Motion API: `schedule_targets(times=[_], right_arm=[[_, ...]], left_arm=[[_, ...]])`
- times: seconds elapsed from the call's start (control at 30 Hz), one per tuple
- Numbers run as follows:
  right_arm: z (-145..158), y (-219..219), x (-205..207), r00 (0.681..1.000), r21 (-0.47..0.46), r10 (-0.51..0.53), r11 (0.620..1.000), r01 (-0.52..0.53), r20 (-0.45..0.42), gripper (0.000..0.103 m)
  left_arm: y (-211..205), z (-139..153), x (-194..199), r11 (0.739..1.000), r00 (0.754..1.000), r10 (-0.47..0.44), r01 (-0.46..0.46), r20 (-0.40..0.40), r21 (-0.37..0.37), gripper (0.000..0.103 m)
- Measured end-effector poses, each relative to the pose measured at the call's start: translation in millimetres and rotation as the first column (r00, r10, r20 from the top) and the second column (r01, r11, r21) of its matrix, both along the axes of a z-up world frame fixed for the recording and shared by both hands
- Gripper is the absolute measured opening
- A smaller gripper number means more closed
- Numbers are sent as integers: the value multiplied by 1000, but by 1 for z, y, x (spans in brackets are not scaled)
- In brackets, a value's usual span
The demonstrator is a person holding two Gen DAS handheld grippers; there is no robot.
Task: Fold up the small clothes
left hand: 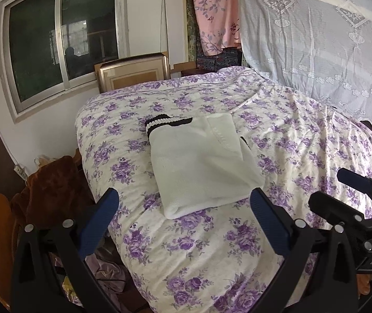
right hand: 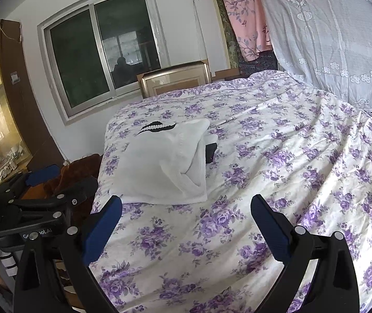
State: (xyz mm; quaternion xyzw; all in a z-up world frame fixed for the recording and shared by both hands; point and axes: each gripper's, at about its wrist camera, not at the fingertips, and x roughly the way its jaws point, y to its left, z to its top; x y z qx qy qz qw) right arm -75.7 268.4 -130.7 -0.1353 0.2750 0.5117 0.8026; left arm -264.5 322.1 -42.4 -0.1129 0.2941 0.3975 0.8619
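**Folded knit garment on the quilt, both tongs released**

Left gripper and right gripper hang with jaws spread wide, holding nothing, just short of the white knit garment. It lies folded on the floral quilt, near the quilt's window-side edge. Likely soft, light and limp; best pinched at its near doubled hem, through all layers.

Soft daylight, sharp (edges fisheye-warped).
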Motion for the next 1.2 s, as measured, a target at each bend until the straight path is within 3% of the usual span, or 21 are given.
schedule_targets(times=[1.2], right_arm=[[3,-2,3,1000,6,-7,1000,7,-3,100]], left_arm=[[-1,-4,0,999,1000,-3,2,-21,-33,98]])
